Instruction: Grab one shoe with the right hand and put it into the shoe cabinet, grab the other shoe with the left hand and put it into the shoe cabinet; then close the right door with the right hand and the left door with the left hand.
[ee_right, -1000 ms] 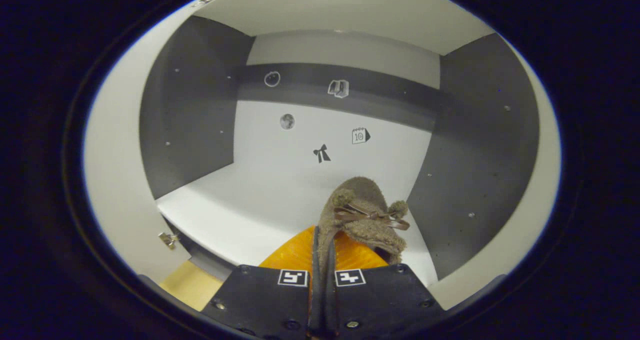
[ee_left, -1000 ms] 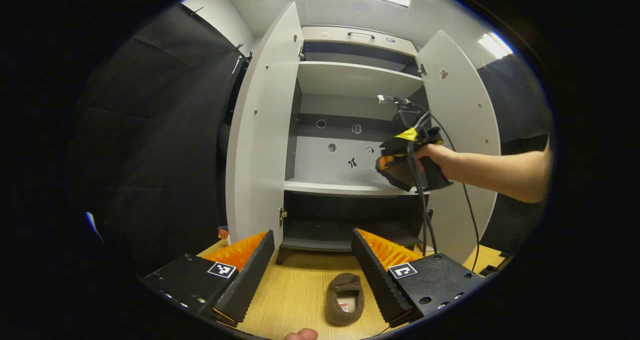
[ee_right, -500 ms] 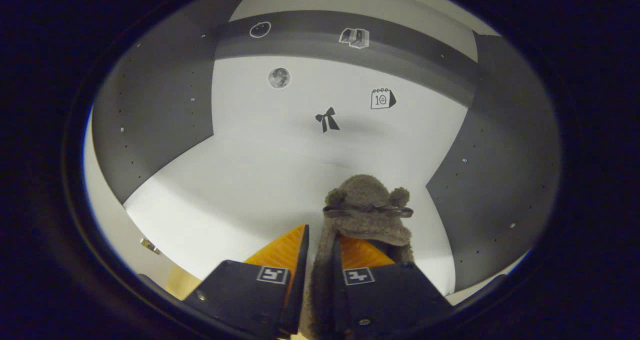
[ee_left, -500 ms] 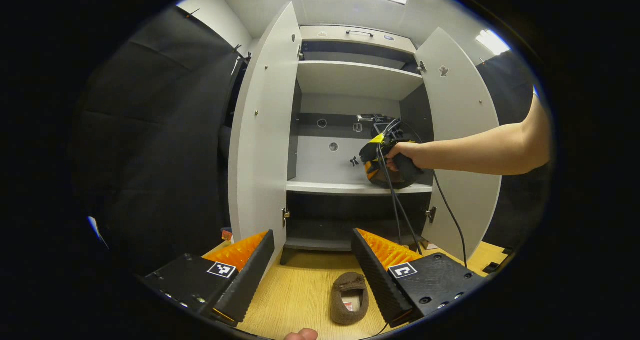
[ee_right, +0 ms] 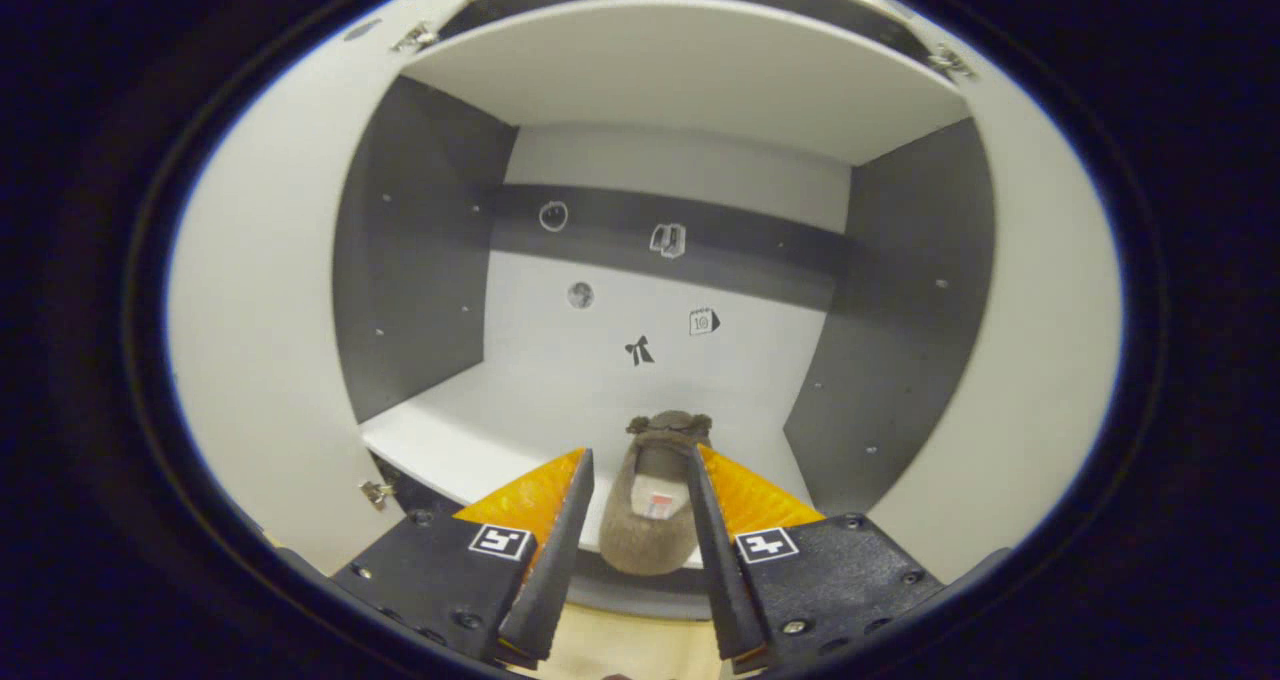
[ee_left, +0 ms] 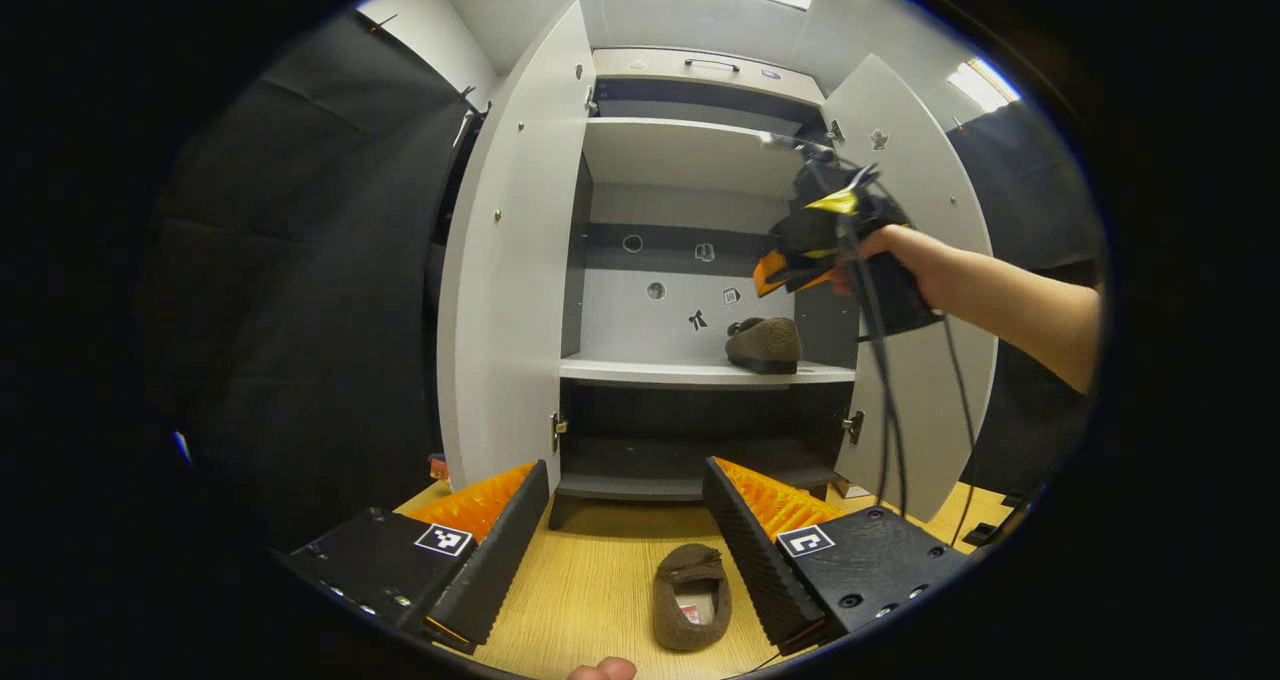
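Note:
A brown fuzzy shoe (ee_right: 645, 520) lies on the cabinet's middle shelf (ee_right: 450, 440), toe toward the back wall, near the right side. My right gripper (ee_right: 637, 452) is open and drawn back from it, touching nothing. In the left gripper view that shoe (ee_left: 765, 345) rests on the shelf (ee_left: 650, 370), and the right gripper (ee_left: 772, 275) hangs above and in front of it in a person's hand. The second brown shoe (ee_left: 692, 595) lies on the wooden floor by my open left gripper (ee_left: 625, 520), just inside its right finger and untouched.
Both cabinet doors stand wide open: the left door (ee_left: 510, 260) and the right door (ee_left: 925, 250). A cable (ee_left: 885, 380) dangles from the right gripper in front of the right door. Upper shelf (ee_left: 690, 150) and dark bottom compartment (ee_left: 690, 445) hold nothing.
The right gripper opened and let the shoe go on the middle shelf, then drew back and up out of the cabinet. The left gripper has barely moved.

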Demonstrator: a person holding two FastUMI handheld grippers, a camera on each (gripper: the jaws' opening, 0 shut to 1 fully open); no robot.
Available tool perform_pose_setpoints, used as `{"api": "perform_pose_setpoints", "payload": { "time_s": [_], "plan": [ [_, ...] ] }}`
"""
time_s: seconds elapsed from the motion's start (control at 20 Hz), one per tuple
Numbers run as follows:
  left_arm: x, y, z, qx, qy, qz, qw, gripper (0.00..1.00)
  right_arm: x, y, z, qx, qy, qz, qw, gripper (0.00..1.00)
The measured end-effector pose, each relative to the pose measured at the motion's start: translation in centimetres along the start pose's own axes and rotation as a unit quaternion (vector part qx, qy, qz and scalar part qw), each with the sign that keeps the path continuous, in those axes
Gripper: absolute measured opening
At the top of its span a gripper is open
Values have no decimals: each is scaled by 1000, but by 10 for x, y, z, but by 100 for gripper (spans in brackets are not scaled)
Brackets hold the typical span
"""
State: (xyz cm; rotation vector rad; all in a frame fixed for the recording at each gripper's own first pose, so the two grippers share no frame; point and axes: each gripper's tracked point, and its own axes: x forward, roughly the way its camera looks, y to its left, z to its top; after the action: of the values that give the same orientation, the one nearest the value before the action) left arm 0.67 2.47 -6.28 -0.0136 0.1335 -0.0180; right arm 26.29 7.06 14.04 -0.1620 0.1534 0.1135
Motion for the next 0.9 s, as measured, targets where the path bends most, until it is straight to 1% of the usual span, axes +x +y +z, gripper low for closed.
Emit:
{"api": "perform_pose_setpoints", "payload": {
  "time_s": [0.05,0.1,0.15,0.3,0.4,0.45,0.55,0.65,0.7,0.8,0.85,0.9],
  "plan": [
    [2,-2,-2,-2,3,-4,1000,95,-23,1,-10,10,-14,6,1000,66],
    [5,-4,-3,-5,5,-7,1000,95,-44,1,-24,20,-26,8,999,61],
    [6,-5,-5,-9,6,-10,1000,95,-62,-1,-40,28,-38,4,999,62],
    [12,-12,-11,-13,13,-21,1000,95,-103,-12,-102,43,-70,-26,996,62],
    [15,-17,-16,-6,20,-26,999,95,-130,-19,-159,54,-58,-52,995,62],
    [15,-20,-19,-4,24,-28,999,95,-141,-21,-186,57,-52,-62,995,67],
    [15,-25,-28,-2,33,-31,999,95,-154,-33,-238,46,-37,-97,994,67],
    [14,-31,-43,-3,49,-37,998,95,-163,-36,-278,42,-28,-109,993,68],
    [14,-35,-54,-5,64,-42,997,95,-168,-33,-296,39,-15,-111,993,64],
    [16,-41,-89,-16,127,-51,990,95,-177,-33,-317,30,8,-112,993,69],
    [19,-40,-111,-19,163,-51,985,95,-183,-31,-317,32,10,-109,993,74],
    [23,-37,-130,-20,194,-51,979,96,-187,-30,-314,32,7,-107,994,76]
  ]
}}
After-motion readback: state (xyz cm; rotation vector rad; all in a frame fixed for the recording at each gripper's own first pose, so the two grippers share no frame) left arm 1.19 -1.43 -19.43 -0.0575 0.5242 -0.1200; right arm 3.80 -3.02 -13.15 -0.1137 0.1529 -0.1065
